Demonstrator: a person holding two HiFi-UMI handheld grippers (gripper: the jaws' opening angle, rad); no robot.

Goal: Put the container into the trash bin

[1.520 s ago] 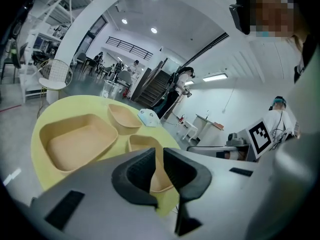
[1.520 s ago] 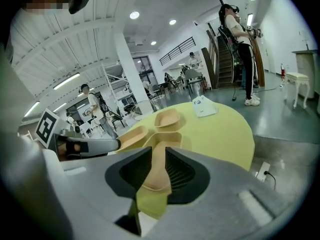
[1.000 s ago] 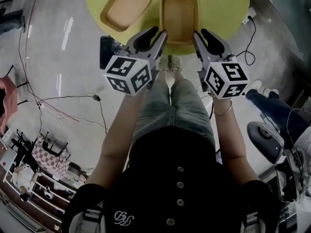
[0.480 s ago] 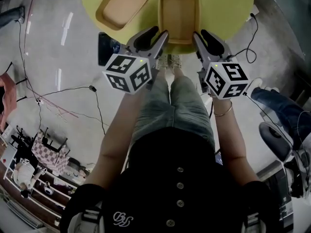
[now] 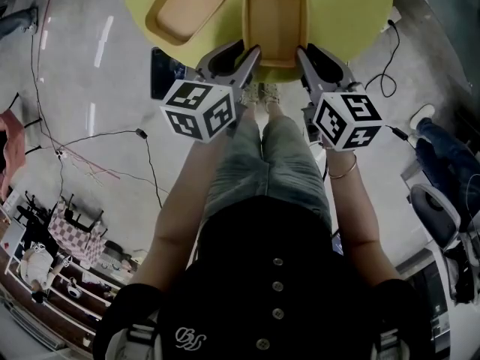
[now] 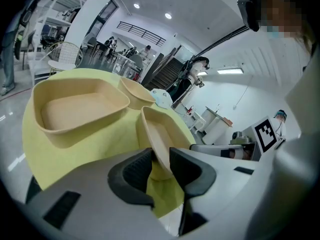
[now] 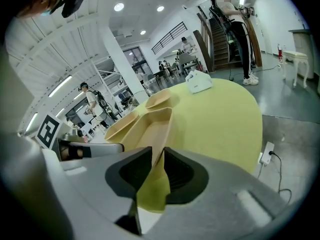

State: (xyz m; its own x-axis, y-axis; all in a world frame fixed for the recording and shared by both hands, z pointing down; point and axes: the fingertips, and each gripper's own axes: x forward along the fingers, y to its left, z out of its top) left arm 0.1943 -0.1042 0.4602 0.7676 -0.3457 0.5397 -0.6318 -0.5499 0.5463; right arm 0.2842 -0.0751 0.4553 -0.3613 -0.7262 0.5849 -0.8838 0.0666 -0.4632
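Observation:
A beige oblong container (image 5: 275, 17) lies on the round yellow table (image 5: 345, 13), one short end toward me. My left gripper (image 5: 251, 53) is at its near left corner. In the left gripper view the container's rim (image 6: 155, 131) stands between the jaws of the left gripper (image 6: 160, 156), which are open around it. My right gripper (image 5: 301, 53) is at the near right corner. In the right gripper view the jaws of the right gripper (image 7: 157, 159) are closing, pinching the container's thin wall (image 7: 150, 126) above a fold of yellow tablecloth (image 7: 150, 194).
A second beige container (image 5: 187, 10) lies to the left on the table, and a third (image 6: 135, 91) sits behind it. A white packet (image 7: 198, 82) rests at the table's far side. A dark box (image 5: 166, 70) stands on the floor by the table. Cables (image 5: 97, 145) cross the floor, and a chair (image 5: 442, 208) stands at the right.
Both grippers stay at the container's near corners. The left gripper's cube has rolled a little. The seated person's legs at the right have drawn back toward the edge.

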